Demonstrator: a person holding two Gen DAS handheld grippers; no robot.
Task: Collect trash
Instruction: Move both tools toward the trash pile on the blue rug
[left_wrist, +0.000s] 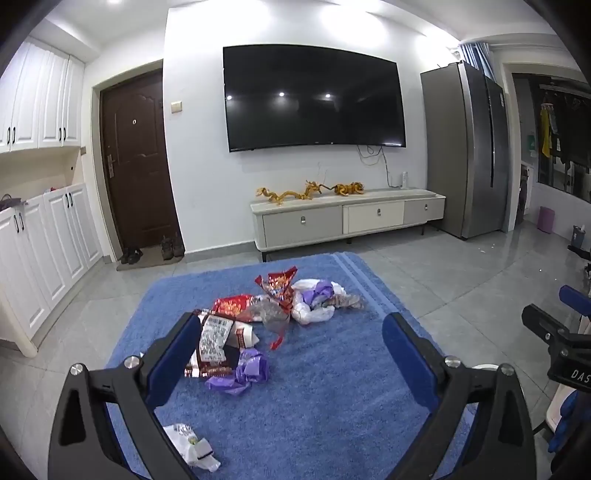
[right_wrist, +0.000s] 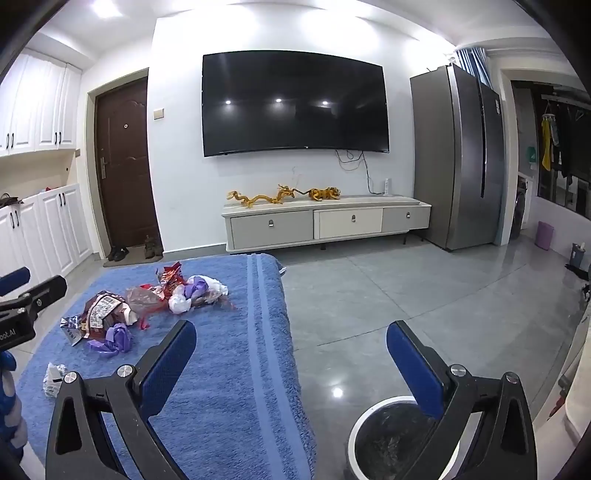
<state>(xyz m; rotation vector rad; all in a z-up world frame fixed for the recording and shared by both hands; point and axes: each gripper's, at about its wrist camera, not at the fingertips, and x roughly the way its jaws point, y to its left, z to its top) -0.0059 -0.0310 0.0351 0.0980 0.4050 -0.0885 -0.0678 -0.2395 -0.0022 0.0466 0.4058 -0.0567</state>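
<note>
Crumpled wrappers and bags (left_wrist: 273, 317) lie heaped on a blue rug (left_wrist: 332, 387). The left gripper (left_wrist: 291, 343) hovers above them and the right gripper (right_wrist: 291, 350) over the rug's edge — jaws spread wide, empty, ready to grab. A round bin (right_wrist: 384, 439) waits beside the rug.

The left tool's near finger (left_wrist: 173, 354) covers part of the printed wrapper (left_wrist: 214, 339), the bin (right_wrist: 360, 435) at six o'clock is cut by the frame's edge, and the wrapper's print is too small to read.

A home living room: wall-mounted television (left_wrist: 314, 98), low media cabinet (left_wrist: 347, 218), blue rug (left_wrist: 332, 369).
</note>
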